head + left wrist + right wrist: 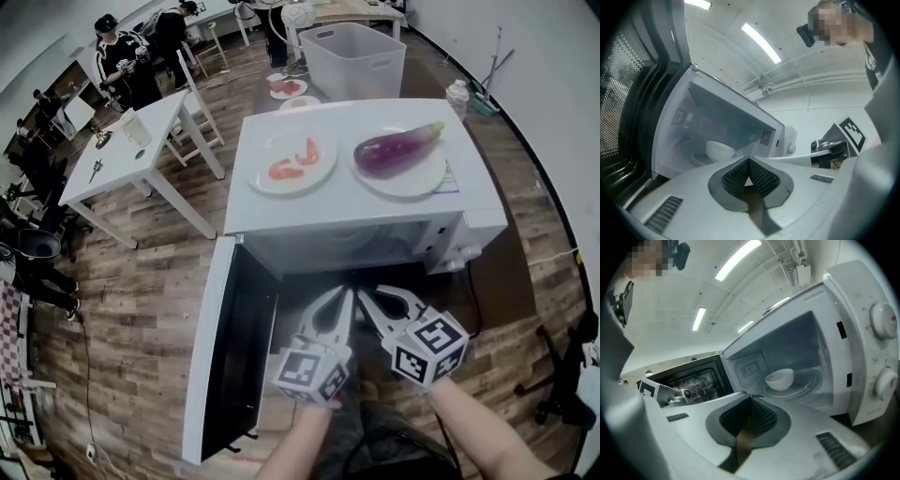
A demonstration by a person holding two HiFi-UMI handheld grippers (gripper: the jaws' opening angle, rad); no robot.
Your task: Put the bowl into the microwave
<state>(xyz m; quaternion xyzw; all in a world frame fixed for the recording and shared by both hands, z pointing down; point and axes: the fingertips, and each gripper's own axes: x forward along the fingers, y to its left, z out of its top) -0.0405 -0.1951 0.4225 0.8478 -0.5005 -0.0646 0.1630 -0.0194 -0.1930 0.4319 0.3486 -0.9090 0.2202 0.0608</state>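
Observation:
The white bowl (pixel 720 150) (pixel 780 379) stands upright on the glass turntable inside the white microwave (pixel 347 202) (pixel 862 333). The microwave's door (pixel 230 347) (pixel 689 378) hangs wide open to the left. In the head view the bowl is hidden under the microwave's top. My left gripper (pixel 343 302) (pixel 749 159) and right gripper (pixel 367 300) (pixel 751 398) sit side by side just outside the opening, pointing into it. Both are shut with nothing between the pads, and they are clear of the bowl.
On top of the microwave lie a plate of red food pieces (pixel 292 161) and a plate with an eggplant (pixel 398 155). A white bin (pixel 354 56) stands behind, a water bottle (pixel 457 97) at the right, a white table (pixel 131 150) at the left. People stand far back left.

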